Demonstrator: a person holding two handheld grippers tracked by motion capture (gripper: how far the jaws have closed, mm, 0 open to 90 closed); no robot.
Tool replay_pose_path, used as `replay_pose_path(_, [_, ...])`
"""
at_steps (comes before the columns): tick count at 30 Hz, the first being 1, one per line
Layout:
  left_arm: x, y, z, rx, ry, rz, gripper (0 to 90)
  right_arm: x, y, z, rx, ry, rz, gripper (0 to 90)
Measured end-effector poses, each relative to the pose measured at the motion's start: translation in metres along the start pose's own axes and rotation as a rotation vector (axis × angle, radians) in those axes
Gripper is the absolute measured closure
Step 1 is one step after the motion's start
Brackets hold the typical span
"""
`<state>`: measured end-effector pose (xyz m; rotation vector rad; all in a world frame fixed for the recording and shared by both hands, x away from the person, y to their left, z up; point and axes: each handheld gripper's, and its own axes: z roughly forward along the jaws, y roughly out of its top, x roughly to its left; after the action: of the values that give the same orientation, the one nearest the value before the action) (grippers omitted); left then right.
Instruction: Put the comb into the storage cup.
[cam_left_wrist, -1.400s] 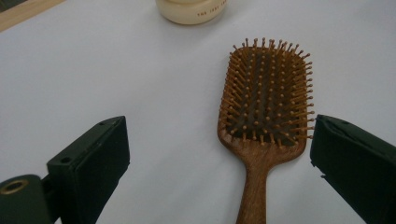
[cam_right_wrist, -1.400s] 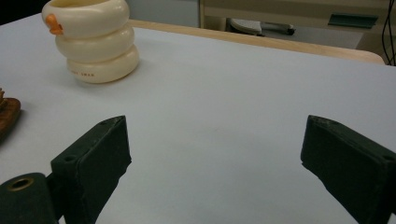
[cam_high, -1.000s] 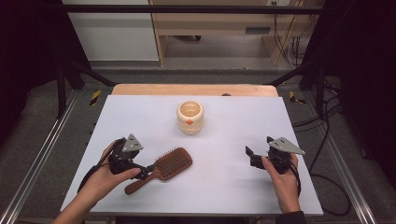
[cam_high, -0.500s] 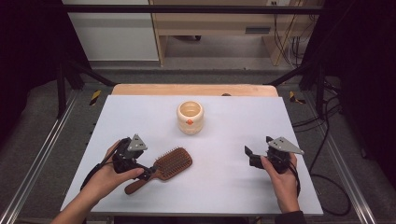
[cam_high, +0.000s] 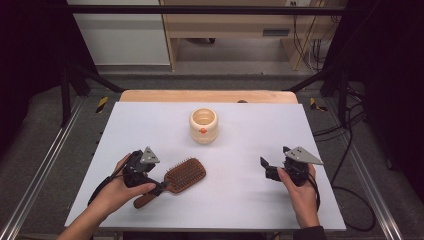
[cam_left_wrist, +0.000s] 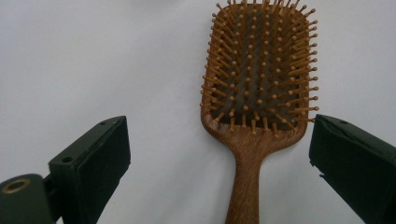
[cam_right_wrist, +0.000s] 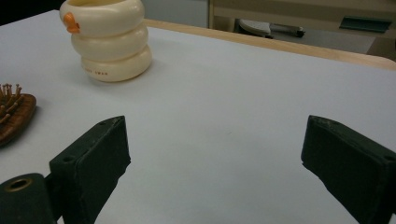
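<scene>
A wooden paddle hairbrush (cam_high: 181, 176) lies bristles up on the white table (cam_high: 250, 135), at front left, its handle pointing toward the person. My left gripper (cam_high: 159, 187) is low over the handle, jaws open. In the left gripper view the left gripper (cam_left_wrist: 219, 137) straddles the neck of the brush (cam_left_wrist: 259, 70), with neither jaw touching it. A cream ringed cup (cam_high: 203, 125) with an orange mark stands at centre back. My right gripper (cam_high: 266, 168) hovers open at front right with nothing between the jaws. From the right gripper (cam_right_wrist: 215, 149), the cup (cam_right_wrist: 109, 39) is at far left and the brush head's edge (cam_right_wrist: 14, 114) is at left.
The table's far side ends in a wooden strip (cam_high: 210, 96). Metal rails (cam_high: 45, 165) run along both sides below the table, and cables (cam_high: 350, 165) hang at the right. Wooden furniture (cam_high: 235, 25) stands beyond the table.
My left gripper has shifted slightly right, closer over the brush handle. The brush, the cup and the right gripper have stayed in place.
</scene>
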<state>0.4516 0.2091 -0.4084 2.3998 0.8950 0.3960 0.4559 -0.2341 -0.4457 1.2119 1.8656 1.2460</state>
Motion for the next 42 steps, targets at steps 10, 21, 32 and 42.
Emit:
replay_pose_path(10, [-0.002, -0.006, 0.011, 0.012, 0.014, -0.001, 10.7, -0.001, -0.001, 0.000, 0.008, 0.019, -0.015, 7.9])
replay_pose_path(21, [0.003, -0.019, 0.019, 0.102, -0.030, 0.035, 13.9, 0.002, -0.002, 0.003, 0.023, 0.022, -0.020, 7.9])
replay_pose_path(32, [0.001, -0.016, 0.022, 0.142, -0.059, 0.036, 23.7, 0.002, -0.002, 0.002, 0.026, 0.029, -0.023, 7.8])
replay_pose_path(42, [-0.005, -0.018, 0.026, 0.182, -0.082, 0.053, 41.6, 0.004, -0.003, 0.004, 0.039, 0.031, -0.030, 7.9])
